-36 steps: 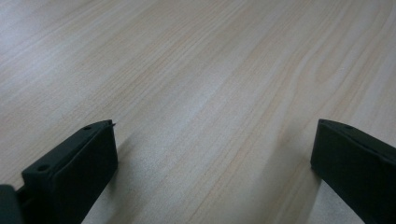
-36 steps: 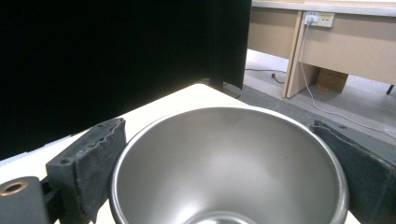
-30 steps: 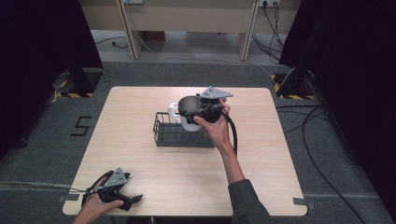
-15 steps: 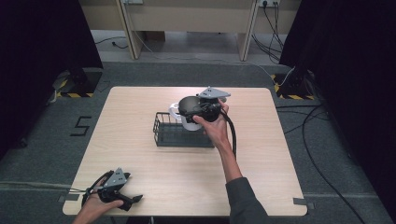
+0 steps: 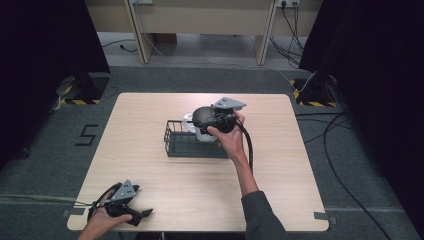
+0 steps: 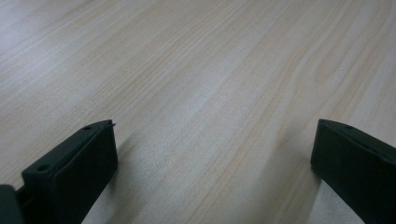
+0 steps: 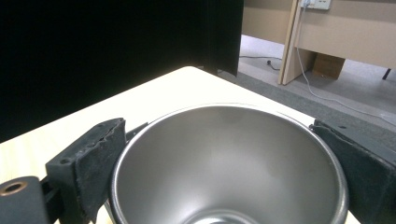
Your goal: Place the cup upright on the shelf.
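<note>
Right gripper view: steel cup (image 7: 229,163) between jaws | high view: basket (image 5: 192,142) beneath

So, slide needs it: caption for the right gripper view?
Right claw clamped across a steel cup, looking into its empty interior.

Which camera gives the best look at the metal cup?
The right gripper view: the metal cup sits close between its jaws, open mouth facing the camera. In the high view, the right gripper hides most of it above the black wire basket.
</note>
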Available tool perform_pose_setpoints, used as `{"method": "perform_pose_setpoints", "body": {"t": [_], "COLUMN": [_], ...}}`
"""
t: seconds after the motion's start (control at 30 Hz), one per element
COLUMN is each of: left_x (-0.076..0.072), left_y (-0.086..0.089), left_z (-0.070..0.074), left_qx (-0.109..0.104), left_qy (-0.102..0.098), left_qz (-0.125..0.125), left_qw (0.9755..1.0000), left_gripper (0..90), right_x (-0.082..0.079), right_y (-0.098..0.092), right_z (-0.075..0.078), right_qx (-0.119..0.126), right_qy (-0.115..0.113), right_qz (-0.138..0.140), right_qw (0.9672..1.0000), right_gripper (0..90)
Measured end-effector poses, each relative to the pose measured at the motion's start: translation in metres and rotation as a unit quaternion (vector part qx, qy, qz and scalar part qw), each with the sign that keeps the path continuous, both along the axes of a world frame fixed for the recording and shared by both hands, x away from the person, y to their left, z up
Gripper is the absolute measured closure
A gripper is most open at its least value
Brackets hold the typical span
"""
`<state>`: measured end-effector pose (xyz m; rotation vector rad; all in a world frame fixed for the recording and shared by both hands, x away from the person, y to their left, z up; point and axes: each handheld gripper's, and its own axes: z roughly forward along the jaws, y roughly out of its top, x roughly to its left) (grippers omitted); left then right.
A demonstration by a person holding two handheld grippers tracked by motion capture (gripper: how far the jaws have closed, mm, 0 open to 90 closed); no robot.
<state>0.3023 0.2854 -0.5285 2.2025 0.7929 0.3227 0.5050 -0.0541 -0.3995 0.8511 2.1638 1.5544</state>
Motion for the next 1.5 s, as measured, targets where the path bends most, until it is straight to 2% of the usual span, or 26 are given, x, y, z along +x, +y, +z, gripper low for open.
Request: {"method": "perform_pose_setpoints", "body": {"t": [0.27,0.5,0.8,1.0,1.07,1.1,1.13,1.2,1.23,1.27,1.3,1.37,1.43,1.5], "left_x": [0.0,0.0,0.0,0.0,0.0,0.0,0.0,0.0,0.0,0.0,0.0,0.0,0.0,-0.001], "left_y": [0.0,0.0,0.0,0.0,0.0,0.0,0.0,0.0,0.0,0.0,0.0,0.0,0.0,0.0], "left_z": [0.0,0.0,0.0,0.0,0.0,0.0,0.0,0.0,0.0,0.0,0.0,0.0,0.0,0.0], "left_qx": [0.0,0.001,0.001,0.001,0.001,0.001,-0.001,0.0,0.0,0.0,0.0,0.001,0.001,0.001], "left_qy": [0.001,0.001,0.0,0.0,0.001,0.0,0.001,0.001,0.0,0.0,0.0,0.0,0.0,0.0], "left_qz": [0.0,-0.001,-0.001,-0.001,-0.001,-0.001,0.0,0.0,0.0,0.0,0.0,0.0,0.0,0.001], "left_qw": [1.0,1.0,1.0,1.0,1.0,1.0,1.0,1.0,1.0,1.0,1.0,1.0,1.0,1.0], "left_gripper": [0.0,0.0,0.0,0.0,0.0,0.0,0.0,0.0,0.0,0.0,0.0,0.0,0.0,0.0], "right_x": [0.001,0.001,0.001,-0.002,-0.003,-0.004,-0.004,-0.005,-0.006,-0.007,-0.008,-0.01,-0.012,-0.013], "right_y": [0.0,0.003,0.002,0.002,0.001,0.0,0.0,-0.003,-0.003,-0.003,-0.003,-0.005,-0.006,-0.009], "right_z": [-0.008,-0.017,-0.022,-0.02,-0.017,-0.013,-0.013,-0.007,-0.004,-0.002,0.0,0.002,0.003,0.003], "right_qx": [-0.002,-0.02,-0.03,-0.038,-0.036,-0.023,-0.023,-0.008,-0.007,-0.01,-0.011,-0.01,-0.007,-0.006], "right_qy": [0.009,0.02,0.034,0.027,0.021,0.015,0.015,0.009,0.006,0.004,0.003,0.0,0.0,-0.001], "right_qz": [0.002,0.002,0.004,0.0,-0.001,-0.005,-0.005,0.001,0.002,0.0,-0.001,-0.001,-0.005,-0.007], "right_qw": [1.0,0.9996,0.999,0.9989,0.9991,0.9996,0.9996,0.9999,1.0,0.9999,0.9999,1.0,1.0,1.0], "right_gripper": [6.0,5.9,5.5,4.9,4.6,6.3,6.3,17.3,17.9,11.4,10.1,15.9,13.1,16.2]}}
